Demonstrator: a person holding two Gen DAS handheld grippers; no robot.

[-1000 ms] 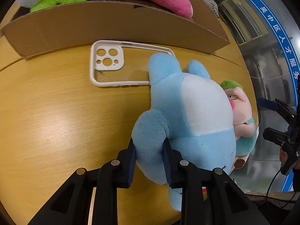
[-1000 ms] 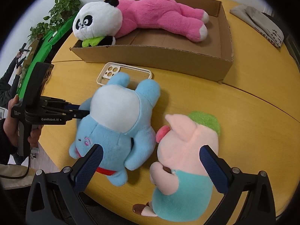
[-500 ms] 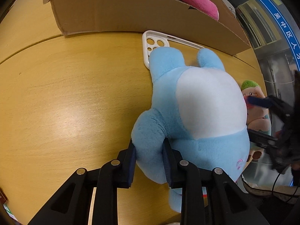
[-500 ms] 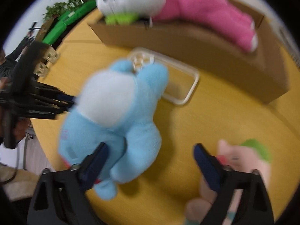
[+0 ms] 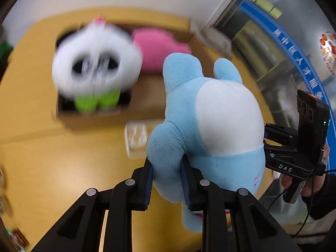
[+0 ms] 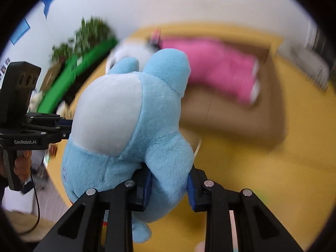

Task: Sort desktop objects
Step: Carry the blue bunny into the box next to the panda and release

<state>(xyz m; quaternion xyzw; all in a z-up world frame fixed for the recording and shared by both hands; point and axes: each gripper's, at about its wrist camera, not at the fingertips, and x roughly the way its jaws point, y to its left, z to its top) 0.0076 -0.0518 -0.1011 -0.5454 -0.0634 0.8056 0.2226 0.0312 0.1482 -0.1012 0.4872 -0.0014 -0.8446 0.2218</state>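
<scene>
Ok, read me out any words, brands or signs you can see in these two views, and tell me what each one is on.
"DAS": on the right hand-held gripper, seen from the left wrist.
"GenRobot.AI": on the left hand-held gripper, seen from the right wrist.
White characters on the blue band of the glass wall: too blurred to read.
Pink embroidery on the blue plush toy: not legible.

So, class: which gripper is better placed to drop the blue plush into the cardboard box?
Neither clearly: left gripper and right gripper each clamp a limb of the blue plush, facing the cardboard box.
</scene>
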